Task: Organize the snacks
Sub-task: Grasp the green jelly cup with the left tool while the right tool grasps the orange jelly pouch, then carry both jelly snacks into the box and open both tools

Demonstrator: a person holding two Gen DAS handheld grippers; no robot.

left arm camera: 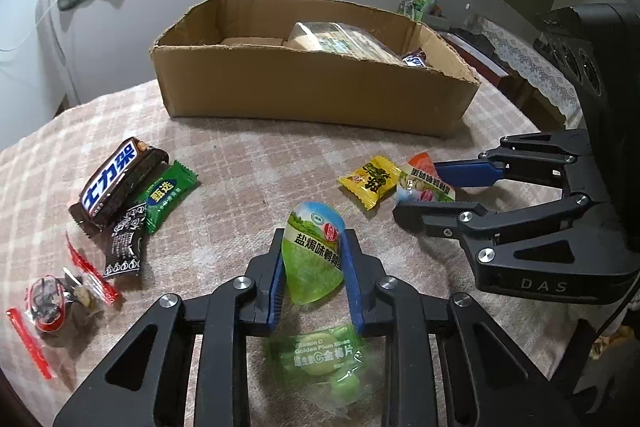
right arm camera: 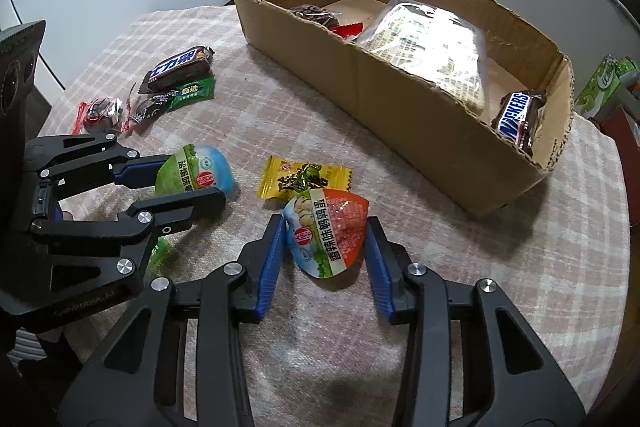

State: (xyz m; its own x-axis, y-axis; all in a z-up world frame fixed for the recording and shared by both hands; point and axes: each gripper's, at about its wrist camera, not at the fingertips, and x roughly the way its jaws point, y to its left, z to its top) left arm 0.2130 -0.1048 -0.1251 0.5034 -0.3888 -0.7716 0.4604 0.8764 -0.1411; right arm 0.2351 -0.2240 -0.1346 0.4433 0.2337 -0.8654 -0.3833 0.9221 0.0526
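My left gripper (left arm camera: 314, 235) is shut on a green-and-blue egg packet (left arm camera: 314, 259), with its blue pads pressing both sides just above the checked tablecloth. The right wrist view shows that same left gripper (right arm camera: 192, 179) pinching the packet (right arm camera: 192, 171). My right gripper (right arm camera: 326, 221) is shut on an orange-and-white egg packet (right arm camera: 332, 231), whose edges meet both pads. A yellow candy (right arm camera: 306, 179) lies just beyond it. The open cardboard box (left arm camera: 320, 95) stands at the far side, holding a clear biscuit pack (right arm camera: 432, 47), a Snickers bar (right arm camera: 518, 119) and a dark wrapped snack (right arm camera: 312, 13).
Left of the grippers lie a brown chocolate bar (left arm camera: 116, 183), a green sachet (left arm camera: 168, 197), a black sachet (left arm camera: 126, 247) and a red-edged clear bag (left arm camera: 52, 303). A green plum-slice packet (left arm camera: 320, 359) lies under my left gripper. The round table's edge runs behind the box.
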